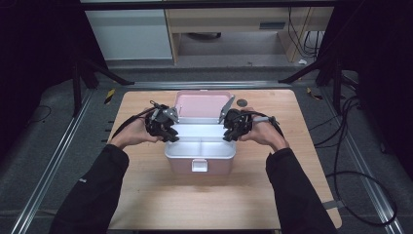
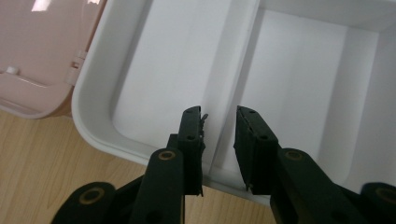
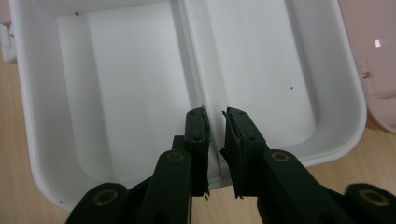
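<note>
White tray (image 1: 202,144) lies crosswise, divider pointing front-to-back.

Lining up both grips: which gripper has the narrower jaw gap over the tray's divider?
The right gripper: its jaws straddle the white divider with a slim gap, while the left gripper has jaws standing visibly wider.

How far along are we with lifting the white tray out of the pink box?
Done: the pink plastic box sits on the wooden table with its lid up. In hand: the left gripper and right gripper each straddle the centre divider of the white two-compartment tray, jaws narrowed but apparently not yet pressing. Left: clamping, then probably lifting the tray out.
</note>
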A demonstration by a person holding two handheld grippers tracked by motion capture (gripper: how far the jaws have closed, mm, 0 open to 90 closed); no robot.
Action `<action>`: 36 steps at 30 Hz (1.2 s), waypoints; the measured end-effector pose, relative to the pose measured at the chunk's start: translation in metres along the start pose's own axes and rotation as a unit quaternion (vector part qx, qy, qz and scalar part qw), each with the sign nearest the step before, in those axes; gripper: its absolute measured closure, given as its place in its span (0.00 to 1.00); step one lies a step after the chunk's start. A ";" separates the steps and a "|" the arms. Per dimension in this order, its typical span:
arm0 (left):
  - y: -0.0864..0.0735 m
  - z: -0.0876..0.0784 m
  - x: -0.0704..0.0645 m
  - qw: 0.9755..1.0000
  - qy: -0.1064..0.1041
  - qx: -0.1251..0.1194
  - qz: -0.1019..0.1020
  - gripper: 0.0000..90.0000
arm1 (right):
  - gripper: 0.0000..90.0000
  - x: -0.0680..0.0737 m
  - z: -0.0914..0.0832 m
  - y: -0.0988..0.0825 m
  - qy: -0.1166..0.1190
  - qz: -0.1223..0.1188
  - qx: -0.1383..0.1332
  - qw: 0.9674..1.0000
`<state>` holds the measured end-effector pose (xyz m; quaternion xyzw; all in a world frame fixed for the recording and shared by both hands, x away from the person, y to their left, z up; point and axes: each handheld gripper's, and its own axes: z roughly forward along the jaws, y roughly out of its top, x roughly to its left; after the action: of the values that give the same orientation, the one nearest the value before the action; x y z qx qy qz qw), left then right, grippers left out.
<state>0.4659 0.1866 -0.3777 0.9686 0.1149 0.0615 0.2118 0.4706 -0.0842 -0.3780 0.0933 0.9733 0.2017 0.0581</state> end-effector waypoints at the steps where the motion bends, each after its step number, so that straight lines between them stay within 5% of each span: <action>1: 0.001 0.002 0.000 1.000 -0.003 0.005 0.003 0.83 | 0.91 -0.001 0.002 0.000 0.007 -0.004 0.003 1.000; 10: 0.004 0.007 0.004 1.000 -0.014 0.011 0.005 0.90 | 0.93 -0.007 0.006 0.004 0.012 -0.029 0.026 0.999; 15: 0.008 0.007 0.008 0.999 -0.029 0.028 0.013 0.93 | 0.93 -0.016 0.006 0.006 0.022 -0.025 0.035 0.999; 19: 0.013 0.008 0.009 0.998 -0.017 0.045 0.030 0.93 | 0.94 -0.014 0.006 0.006 0.021 -0.024 0.035 0.999; 36: 0.017 0.008 0.021 0.997 -0.031 0.055 0.052 0.93 | 0.97 -0.011 0.004 0.005 0.026 -0.013 0.029 0.999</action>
<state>0.4904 0.1732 -0.3759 0.9849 0.0609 0.0365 0.1580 0.4824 -0.0804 -0.3783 0.0767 0.9811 0.1748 0.0323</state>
